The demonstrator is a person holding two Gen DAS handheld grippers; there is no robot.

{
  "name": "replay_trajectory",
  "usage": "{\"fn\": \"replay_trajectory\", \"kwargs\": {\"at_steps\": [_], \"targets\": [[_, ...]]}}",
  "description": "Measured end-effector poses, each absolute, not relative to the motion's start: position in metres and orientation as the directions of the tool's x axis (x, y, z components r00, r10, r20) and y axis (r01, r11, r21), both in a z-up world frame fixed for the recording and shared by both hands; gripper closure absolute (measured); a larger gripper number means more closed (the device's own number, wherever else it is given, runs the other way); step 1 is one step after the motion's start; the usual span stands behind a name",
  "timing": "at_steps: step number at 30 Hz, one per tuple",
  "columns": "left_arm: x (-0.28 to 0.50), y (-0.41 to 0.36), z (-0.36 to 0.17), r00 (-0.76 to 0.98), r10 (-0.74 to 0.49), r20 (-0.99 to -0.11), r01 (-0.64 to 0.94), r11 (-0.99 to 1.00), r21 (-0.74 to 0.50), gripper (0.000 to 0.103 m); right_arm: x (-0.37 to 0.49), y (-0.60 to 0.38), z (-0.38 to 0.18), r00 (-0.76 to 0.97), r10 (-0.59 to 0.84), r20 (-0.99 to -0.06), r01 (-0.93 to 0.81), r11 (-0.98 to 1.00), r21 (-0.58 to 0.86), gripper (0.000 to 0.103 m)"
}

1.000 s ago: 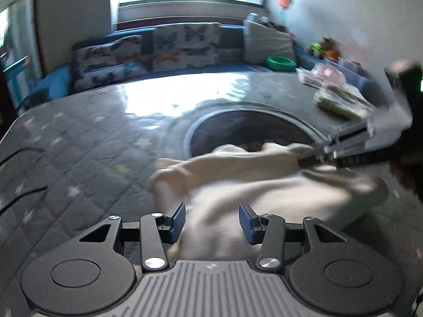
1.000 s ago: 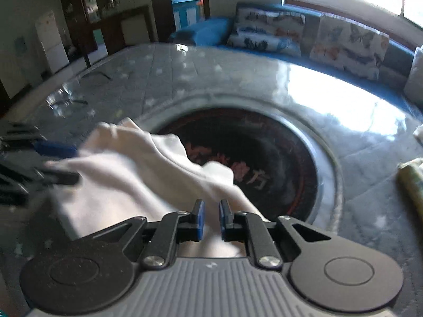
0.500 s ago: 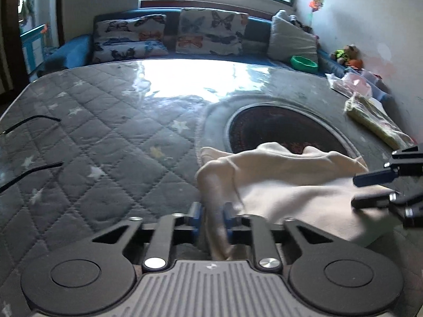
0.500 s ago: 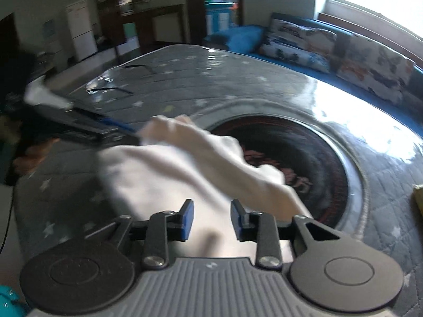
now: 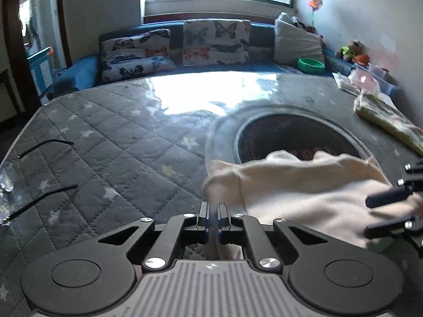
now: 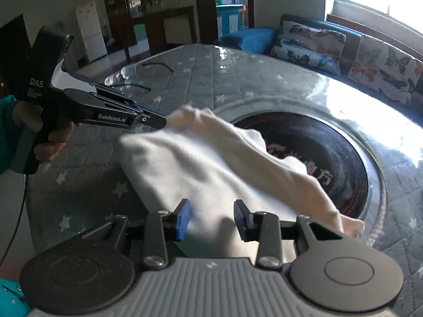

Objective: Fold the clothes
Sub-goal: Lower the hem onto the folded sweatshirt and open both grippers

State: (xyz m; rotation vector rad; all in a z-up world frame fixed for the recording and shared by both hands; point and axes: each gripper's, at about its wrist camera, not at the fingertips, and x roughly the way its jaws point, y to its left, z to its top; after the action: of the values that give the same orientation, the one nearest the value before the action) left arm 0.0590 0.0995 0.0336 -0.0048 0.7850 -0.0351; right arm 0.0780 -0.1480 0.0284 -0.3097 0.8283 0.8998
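Garment [image 5: 304, 185] runs rightward from our left gripper [image 5: 212, 218], clamped on its corner; right gripper [image 6: 211, 218] gapes over its near edge.

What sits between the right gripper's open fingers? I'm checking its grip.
Only the cream garment shows between the right gripper fingers, seen in the right wrist view; the jaws stand apart, unclamped.

Left gripper [image 5: 212, 218] pinched nearly closed at lower centre; right gripper [image 6: 211, 218] spread wide at lower centre.
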Motion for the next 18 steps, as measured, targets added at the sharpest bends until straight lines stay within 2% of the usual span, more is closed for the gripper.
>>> {"fn": "replay_trajectory", "kwargs": {"at_steps": [3,7,11,18], "targets": [[0.059,0.097,0.046,0.728,-0.038,-0.685,0.021,0.999,-0.033,0.094,0.081,-0.150,0.021,0.329,0.552,-0.767,-0.784,0.612,0.104,0.066],[0.061,0.076,0.053,0.736,-0.109,-0.668,0.109,0.993,-0.042,0.094,0.090,-0.156,0.028,0.332,0.580,-0.744,-0.764,0.627,0.148,0.066],[0.087,0.057,0.041,0.695,-0.175,-0.697,0.164,0.983,-0.084,0.093,0.113,-0.158,0.031,0.367,0.552,-0.749,-0.716,0.682,0.152,0.066],[0.124,0.032,0.021,0.656,-0.168,-0.736,0.164,0.983,-0.078,0.090,0.146,-0.158,0.016,0.437,0.487,-0.756,-0.633,0.764,0.125,0.066]]}}
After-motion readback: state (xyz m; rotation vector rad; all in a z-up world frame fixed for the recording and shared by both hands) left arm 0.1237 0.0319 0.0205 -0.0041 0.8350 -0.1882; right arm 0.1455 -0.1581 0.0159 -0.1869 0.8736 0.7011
